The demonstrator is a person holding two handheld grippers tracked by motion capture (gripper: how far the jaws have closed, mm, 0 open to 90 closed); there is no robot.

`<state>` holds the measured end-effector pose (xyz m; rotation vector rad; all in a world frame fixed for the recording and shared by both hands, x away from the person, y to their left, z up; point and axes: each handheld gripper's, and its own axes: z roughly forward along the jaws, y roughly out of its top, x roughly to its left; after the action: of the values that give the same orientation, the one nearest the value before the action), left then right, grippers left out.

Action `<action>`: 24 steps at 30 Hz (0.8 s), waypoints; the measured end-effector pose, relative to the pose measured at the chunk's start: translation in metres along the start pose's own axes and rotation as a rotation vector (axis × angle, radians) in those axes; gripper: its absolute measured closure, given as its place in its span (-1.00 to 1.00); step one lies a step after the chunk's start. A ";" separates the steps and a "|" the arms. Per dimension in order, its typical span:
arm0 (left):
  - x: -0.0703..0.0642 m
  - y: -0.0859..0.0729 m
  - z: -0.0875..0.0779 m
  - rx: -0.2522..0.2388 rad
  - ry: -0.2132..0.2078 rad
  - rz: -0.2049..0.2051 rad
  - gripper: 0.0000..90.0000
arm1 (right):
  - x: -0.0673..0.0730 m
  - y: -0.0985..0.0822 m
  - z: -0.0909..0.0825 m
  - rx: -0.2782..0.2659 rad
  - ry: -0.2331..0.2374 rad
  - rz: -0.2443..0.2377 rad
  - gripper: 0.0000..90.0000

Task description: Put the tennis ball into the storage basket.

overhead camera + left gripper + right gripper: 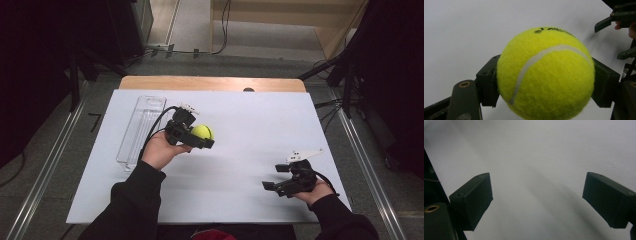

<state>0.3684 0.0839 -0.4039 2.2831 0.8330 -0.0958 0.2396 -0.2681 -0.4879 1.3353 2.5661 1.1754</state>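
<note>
A yellow tennis ball [203, 131] [546, 75] is clamped between the two black jaws of my left gripper [202, 136] [545, 85], held above the white table sheet [240, 120] left of centre. Both pads press into the ball's felt at its left and right sides. My right gripper [274, 176] [537, 202] rests low over the sheet at the right front, its jaws wide apart and nothing between them. That right gripper [617, 32] also appears at the far upper right of the left gripper view.
A clear plastic tube-shaped container [141, 127] lies lengthwise on the sheet's left side, just left of my left hand. The wooden table edge [210, 83] runs along the back. Dark stands and cables flank the table.
</note>
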 end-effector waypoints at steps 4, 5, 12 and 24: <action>0.003 -0.001 -0.004 -0.008 0.005 -0.008 -0.42 | 0.000 0.000 -0.001 -0.004 -0.005 0.000 -0.84; 0.005 -0.001 -0.005 -0.005 0.005 -0.006 -0.42 | 0.000 0.000 -0.001 -0.008 -0.005 -0.002 -0.84; 0.009 -0.001 -0.011 -0.017 0.016 -0.016 -0.42 | 0.000 0.000 0.000 -0.005 -0.004 -0.002 -0.84; 0.016 -0.002 -0.024 -0.033 0.047 -0.033 -0.42 | 0.000 0.000 0.000 -0.002 -0.005 0.001 -0.84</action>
<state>0.3761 0.1091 -0.3920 2.2490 0.8905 -0.0435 0.2396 -0.2680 -0.4875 1.3378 2.5607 1.1724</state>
